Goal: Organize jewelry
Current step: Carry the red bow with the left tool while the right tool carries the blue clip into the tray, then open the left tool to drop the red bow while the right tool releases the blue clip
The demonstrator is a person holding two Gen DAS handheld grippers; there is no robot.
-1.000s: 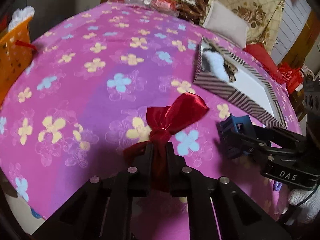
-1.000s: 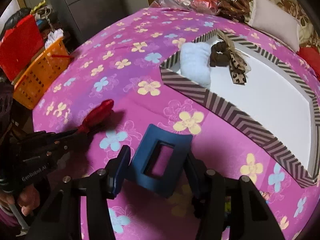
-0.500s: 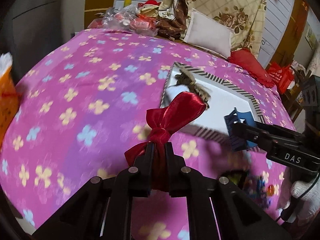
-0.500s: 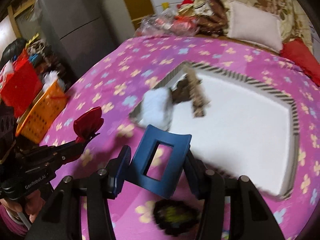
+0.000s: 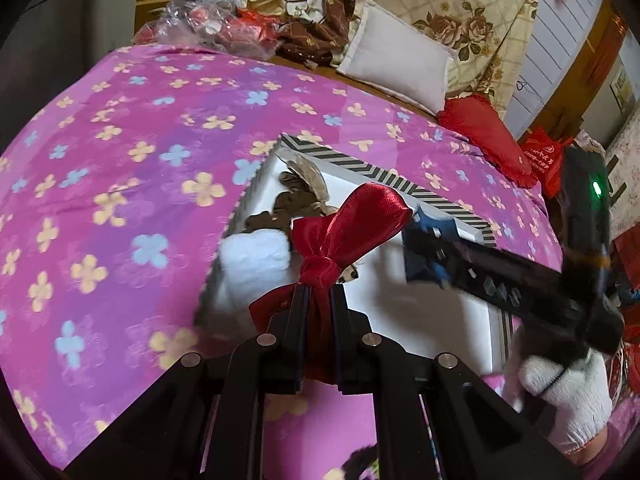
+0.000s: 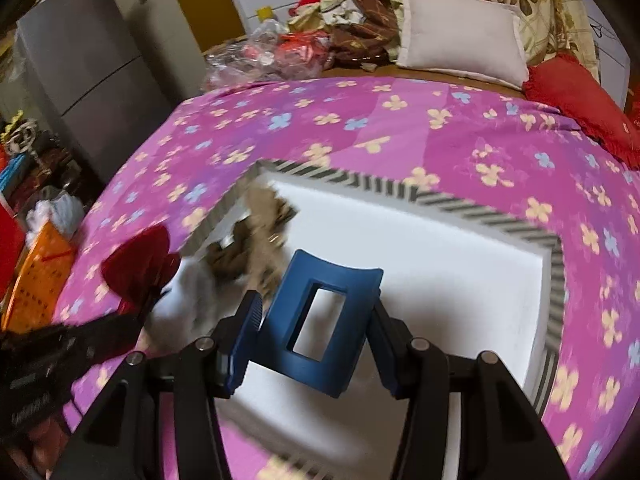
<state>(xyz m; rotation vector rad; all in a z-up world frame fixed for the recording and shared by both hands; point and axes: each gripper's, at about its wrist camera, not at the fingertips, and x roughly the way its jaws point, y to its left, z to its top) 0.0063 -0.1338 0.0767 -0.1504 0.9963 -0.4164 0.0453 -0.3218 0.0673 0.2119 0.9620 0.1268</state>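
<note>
Red satin ribbon bow (image 5: 352, 224) pinched in left gripper (image 5: 318, 300); blue rectangular plastic hair claw (image 6: 320, 320) clamped in right gripper (image 6: 316, 320). Both now over white striped-rim box (image 6: 440, 248), previously beside it.

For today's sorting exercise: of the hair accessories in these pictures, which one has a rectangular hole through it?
The blue hair claw, clamped in the right gripper above the box. The red bow, white scrunchie and brown hair tie are soft fabric.
</note>
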